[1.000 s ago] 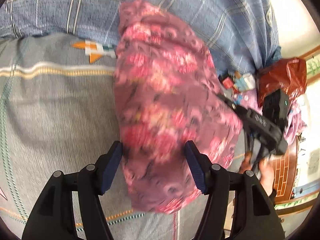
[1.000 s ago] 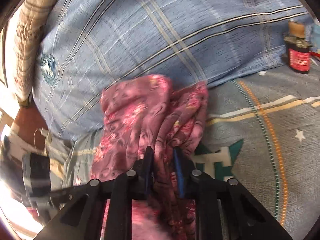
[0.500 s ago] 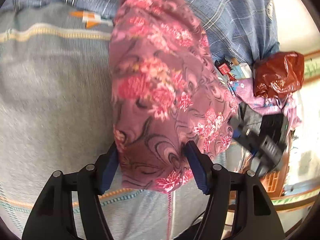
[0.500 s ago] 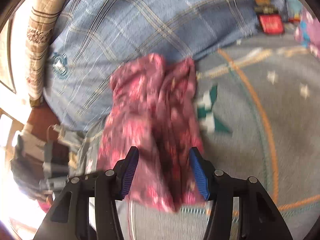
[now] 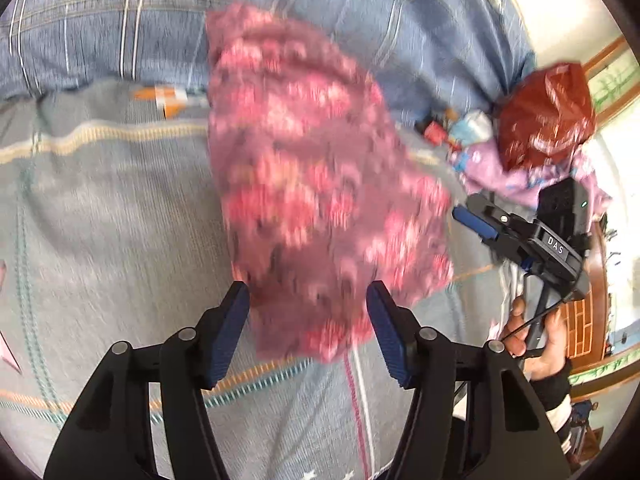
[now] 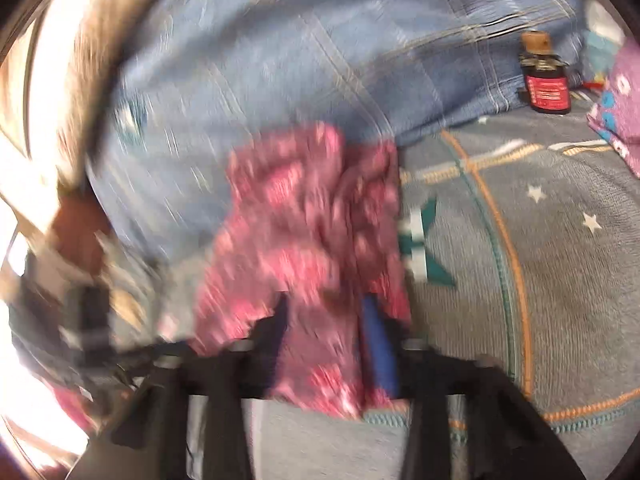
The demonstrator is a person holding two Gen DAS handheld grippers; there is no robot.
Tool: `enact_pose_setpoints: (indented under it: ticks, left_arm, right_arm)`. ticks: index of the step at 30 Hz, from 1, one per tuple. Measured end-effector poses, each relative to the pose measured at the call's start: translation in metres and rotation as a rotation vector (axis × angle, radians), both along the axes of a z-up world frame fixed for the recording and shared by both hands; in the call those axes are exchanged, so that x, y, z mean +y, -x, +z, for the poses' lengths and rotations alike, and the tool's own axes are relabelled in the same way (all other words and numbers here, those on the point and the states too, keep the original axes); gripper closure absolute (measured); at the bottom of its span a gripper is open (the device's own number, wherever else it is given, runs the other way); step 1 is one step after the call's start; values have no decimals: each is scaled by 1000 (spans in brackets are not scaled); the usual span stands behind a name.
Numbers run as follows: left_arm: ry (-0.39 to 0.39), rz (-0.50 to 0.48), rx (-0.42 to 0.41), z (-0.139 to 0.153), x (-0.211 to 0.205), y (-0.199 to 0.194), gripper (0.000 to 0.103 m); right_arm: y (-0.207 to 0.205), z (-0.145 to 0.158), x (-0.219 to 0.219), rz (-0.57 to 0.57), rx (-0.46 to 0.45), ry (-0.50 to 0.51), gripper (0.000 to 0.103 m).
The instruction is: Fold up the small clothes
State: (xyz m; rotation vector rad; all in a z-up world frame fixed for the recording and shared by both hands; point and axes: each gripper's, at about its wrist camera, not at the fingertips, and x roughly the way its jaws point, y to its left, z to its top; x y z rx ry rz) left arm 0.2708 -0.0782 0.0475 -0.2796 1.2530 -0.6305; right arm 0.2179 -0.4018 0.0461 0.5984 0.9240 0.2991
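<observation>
The right tool has let go, its jaws opening around the floral garment folded on the bed, while the left tool, closing slightly, stands open around it too.

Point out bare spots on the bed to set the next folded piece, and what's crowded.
Free: grey bedcover left of the pink floral garment, below the blue plaid quilt; also the starred stretch right of the garment. Crowded: far corner with the dark bottle, purple cloth and red bag.
</observation>
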Motion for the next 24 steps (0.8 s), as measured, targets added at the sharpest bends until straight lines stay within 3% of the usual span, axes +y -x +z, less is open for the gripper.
enact_pose_setpoints:
  ticks: [5, 10, 13, 14, 17, 18, 19, 20, 23, 24]
  left_arm:
    - [88, 60, 118, -16, 3, -46, 36]
    - [107, 87, 155, -33, 0, -66, 30]
    - [169, 104, 184, -41, 2, -73, 22]
    - [180, 110, 193, -43, 3, -74, 22]
    - [170, 106, 178, -44, 3, -72, 22]
    - [147, 94, 159, -42, 0, -68, 22]
    - [123, 84, 149, -41, -1, -65, 22]
    - [93, 72, 142, -41, -5, -61, 23]
    - [-13, 8, 72, -42, -20, -46, 26]
    - [-34, -3, 49, -39, -23, -43, 26]
  right_arm:
    - [-38, -17, -17, -55, 37, -86, 42]
    - [-68, -49, -11, -73, 91, -82, 42]
    - [-77, -57, -11, 13, 72, -325, 42]
    - [-78, -56, -6, 28, 73, -319, 42]
    - [-84, -42, 12, 61, 44, -133, 42]
    - [-87, -39, 17, 63, 50, -72, 47]
    - [-90, -37, 21, 57, 64, -8, 74]
    - [-93, -33, 26, 58, 67, 50, 84]
    - [-91, -15, 40, 87, 13, 192, 84]
    - [-94, -18, 42, 86, 35, 226, 84]
